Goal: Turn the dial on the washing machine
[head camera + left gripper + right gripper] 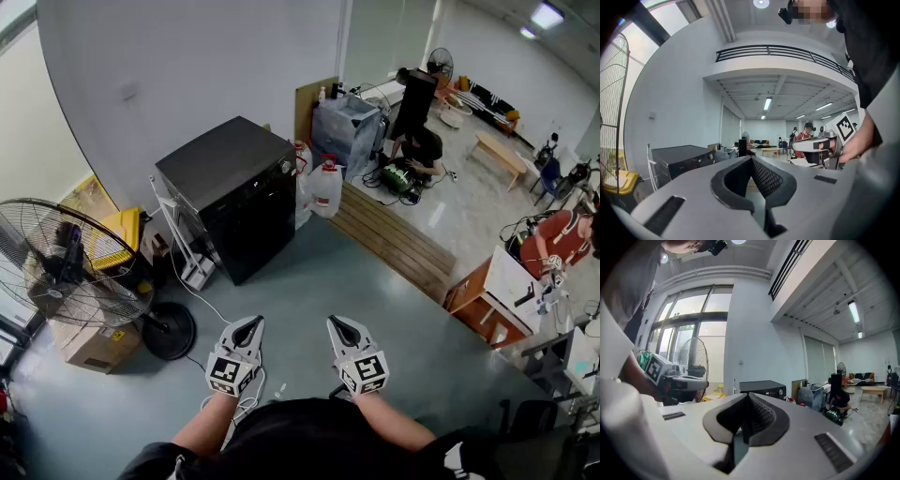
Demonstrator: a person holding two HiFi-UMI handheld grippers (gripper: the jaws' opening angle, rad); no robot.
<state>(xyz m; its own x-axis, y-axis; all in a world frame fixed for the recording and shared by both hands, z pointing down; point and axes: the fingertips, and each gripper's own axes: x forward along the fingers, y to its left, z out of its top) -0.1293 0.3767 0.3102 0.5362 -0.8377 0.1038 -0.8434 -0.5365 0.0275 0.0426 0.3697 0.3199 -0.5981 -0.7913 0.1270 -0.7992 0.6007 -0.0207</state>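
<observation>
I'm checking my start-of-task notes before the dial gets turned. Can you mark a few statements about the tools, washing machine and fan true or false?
1. The left tool and the right tool are both shut and empty. True.
2. The right tool touches the washing machine. False: it is held well short of it.
3. The washing machine is white. False: it is black.
4. A fan stands left of the washing machine in the head view. True.

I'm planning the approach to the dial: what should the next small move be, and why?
Probably step toward the washing machine, right hand-held gripper leading. It and the left hand-held gripper are shut, empty and well short of it, with a stretch of floor between them and the dial.
</observation>
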